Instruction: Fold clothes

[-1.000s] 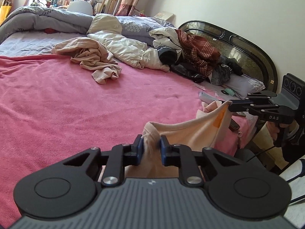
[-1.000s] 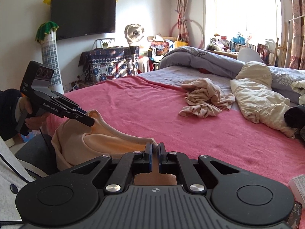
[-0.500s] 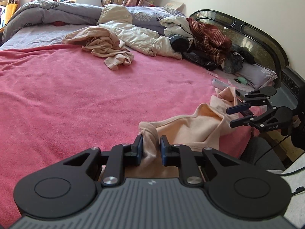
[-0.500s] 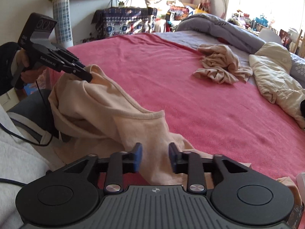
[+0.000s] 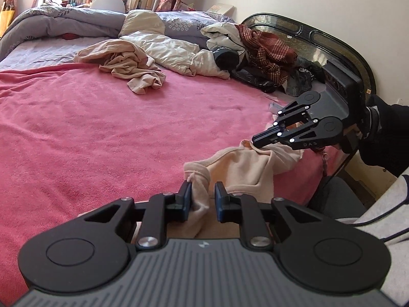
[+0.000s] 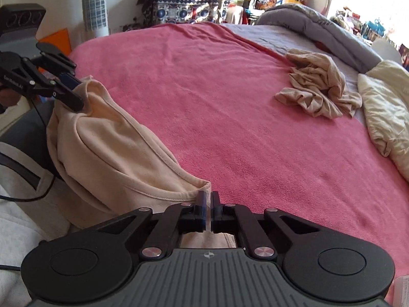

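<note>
Right gripper (image 6: 207, 199) has just closed, pinching the cream garment (image 6: 107, 138) by its hem; left gripper (image 5: 202, 194) clamps another bunched edge. Garment drapes over the bed's (image 5: 102, 133) near edge. Soft, light, limp fabric: grip hems or corners.

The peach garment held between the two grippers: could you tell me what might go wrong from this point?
1. The right gripper, which has just closed, pinches only the hem's corner of the peach garment, so it could slip free.
2. The left gripper holds a bunched wad, so a fold may come out crooked.
3. Much of the garment hangs off the edge of the pink blanket and may drag.
</note>
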Tool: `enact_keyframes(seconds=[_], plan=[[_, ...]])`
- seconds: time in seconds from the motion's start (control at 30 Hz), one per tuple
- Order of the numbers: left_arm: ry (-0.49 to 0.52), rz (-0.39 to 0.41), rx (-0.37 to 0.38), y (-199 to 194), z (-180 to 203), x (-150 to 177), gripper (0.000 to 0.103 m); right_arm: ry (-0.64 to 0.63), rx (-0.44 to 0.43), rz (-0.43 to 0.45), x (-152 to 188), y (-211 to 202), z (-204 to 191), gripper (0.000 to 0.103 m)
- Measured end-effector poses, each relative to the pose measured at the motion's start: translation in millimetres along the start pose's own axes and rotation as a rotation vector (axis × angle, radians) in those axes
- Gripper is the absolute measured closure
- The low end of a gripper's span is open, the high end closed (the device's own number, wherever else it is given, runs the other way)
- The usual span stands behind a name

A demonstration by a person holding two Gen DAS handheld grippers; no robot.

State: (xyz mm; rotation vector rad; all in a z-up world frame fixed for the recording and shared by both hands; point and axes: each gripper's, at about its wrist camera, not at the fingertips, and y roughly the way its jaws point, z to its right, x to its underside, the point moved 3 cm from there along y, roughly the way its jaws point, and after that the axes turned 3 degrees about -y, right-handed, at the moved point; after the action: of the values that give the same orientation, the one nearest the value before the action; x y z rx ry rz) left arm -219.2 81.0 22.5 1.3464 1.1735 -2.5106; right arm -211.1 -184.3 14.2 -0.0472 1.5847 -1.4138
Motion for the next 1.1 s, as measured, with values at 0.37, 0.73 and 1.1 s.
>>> enact_keyframes(seconds=[0.37, 0.73, 1.1], plan=[[0.074, -0.011, -0.053, -23, -10, -4, 0.056, -0.204, 0.225, 0.085, -5, -51, -27, 0.098], [-0.109, -0.16, 0.114, 25, -58, -19, 0.044, 0.055, 0.008, 0.082, 3, -36, -7, 0.069], [-0.022, -0.093, 0.101, 24, -25, -4, 0.049, 0.198, -0.081, 0.046, 16, 12, 6, 0.046]])
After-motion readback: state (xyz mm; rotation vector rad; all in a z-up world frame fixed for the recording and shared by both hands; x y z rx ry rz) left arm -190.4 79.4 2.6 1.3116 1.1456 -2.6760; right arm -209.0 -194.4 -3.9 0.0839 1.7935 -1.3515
